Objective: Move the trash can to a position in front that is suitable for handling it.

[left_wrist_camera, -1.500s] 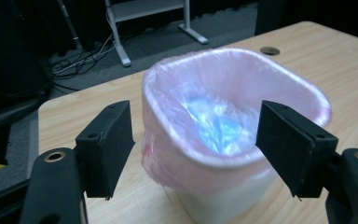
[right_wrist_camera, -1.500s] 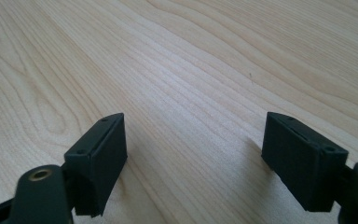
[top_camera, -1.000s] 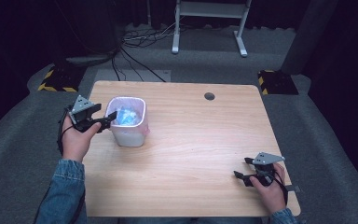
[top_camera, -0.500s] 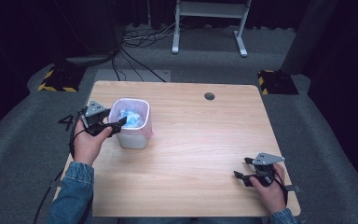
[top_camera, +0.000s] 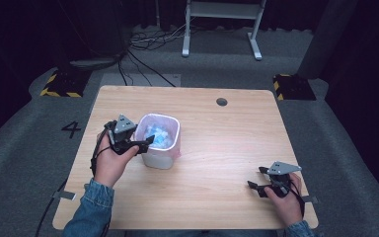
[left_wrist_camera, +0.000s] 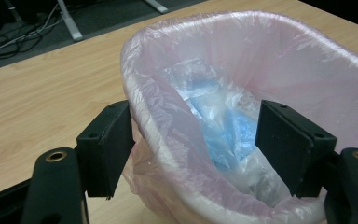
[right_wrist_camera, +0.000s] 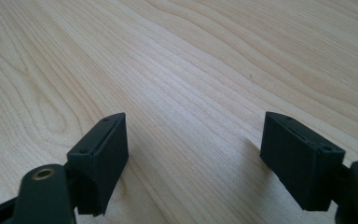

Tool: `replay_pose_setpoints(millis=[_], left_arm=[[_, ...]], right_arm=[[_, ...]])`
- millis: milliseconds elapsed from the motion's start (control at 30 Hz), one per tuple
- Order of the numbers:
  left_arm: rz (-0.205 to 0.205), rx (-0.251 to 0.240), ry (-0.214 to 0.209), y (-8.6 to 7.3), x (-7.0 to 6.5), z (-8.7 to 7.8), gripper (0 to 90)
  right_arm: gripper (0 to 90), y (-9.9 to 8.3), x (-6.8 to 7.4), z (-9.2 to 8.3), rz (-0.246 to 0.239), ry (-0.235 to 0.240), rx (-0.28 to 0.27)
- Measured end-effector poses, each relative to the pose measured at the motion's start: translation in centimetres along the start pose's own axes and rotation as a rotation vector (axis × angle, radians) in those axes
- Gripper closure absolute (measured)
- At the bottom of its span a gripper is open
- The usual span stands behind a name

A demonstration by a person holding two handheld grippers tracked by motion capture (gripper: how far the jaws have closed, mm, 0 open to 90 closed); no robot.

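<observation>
- Left hand-held gripper (left_wrist_camera: 193, 154), jaws open, straddles the near rim of the upright pink-lined bin (left_wrist_camera: 242, 56); crumpled blue plastic (left_wrist_camera: 228, 130) lies inside.
- Right hand-held gripper (right_wrist_camera: 193, 163) open over bare table (right_wrist_camera: 191, 56).

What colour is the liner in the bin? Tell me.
Pale, see-through pink. The liner shows best in the left gripper view, draped over the bin's rim.

The bench (top_camera: 212, 163) is a pale wood top with rounded corners and a fine lengthwise grain, standing on grey carpet (top_camera: 335, 148). A small round dark cable hole (top_camera: 221, 101) sits near its far edge, a little right of the middle. Directly on the bench stands a small white bin (top_camera: 159, 157) lined with a thin pink bag (left_wrist_camera: 242, 42), left of centre, with crumpled blue and clear plastic (left_wrist_camera: 223, 126) inside it.
</observation>
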State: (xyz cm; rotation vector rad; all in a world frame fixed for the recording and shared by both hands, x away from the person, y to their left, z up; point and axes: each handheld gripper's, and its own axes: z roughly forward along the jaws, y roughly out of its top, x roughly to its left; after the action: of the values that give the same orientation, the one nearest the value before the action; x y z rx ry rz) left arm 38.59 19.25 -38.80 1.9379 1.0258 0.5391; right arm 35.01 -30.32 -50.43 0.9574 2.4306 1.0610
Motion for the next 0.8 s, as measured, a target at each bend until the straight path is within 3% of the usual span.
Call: replay_pose_setpoints(millis=[333, 433, 533, 633, 800], left_arm=[[0.032, 0.031, -0.098, 0.0, -5.1, -0.1, 27.4], [0.043, 0.037, -0.119, 0.0, -6.1, -0.4, 27.4], [0.051, 0.011, -0.131, 0.2, -6.4, -1.0, 24.7], [0.053, -0.046, -0.128, 0.5, -6.1, -1.8, 20.8], [0.042, -0.102, -0.048, 0.6, -3.7, -2.8, 20.5]], right_arm=[[23.2, 0.0, 0.0, 0.0, -0.002, -0.002, -0.002], [23.2, 0.0, 0.0, 0.0, -0.003, -0.003, -0.002], [23.2, 0.0, 0.1, 0.0, -0.005, -0.005, -0.003], [23.2, 0.0, 0.1, 0.0, -0.005, -0.005, -0.003], [23.2, 0.0, 0.1, 0.0, -0.008, -0.007, -0.003]])
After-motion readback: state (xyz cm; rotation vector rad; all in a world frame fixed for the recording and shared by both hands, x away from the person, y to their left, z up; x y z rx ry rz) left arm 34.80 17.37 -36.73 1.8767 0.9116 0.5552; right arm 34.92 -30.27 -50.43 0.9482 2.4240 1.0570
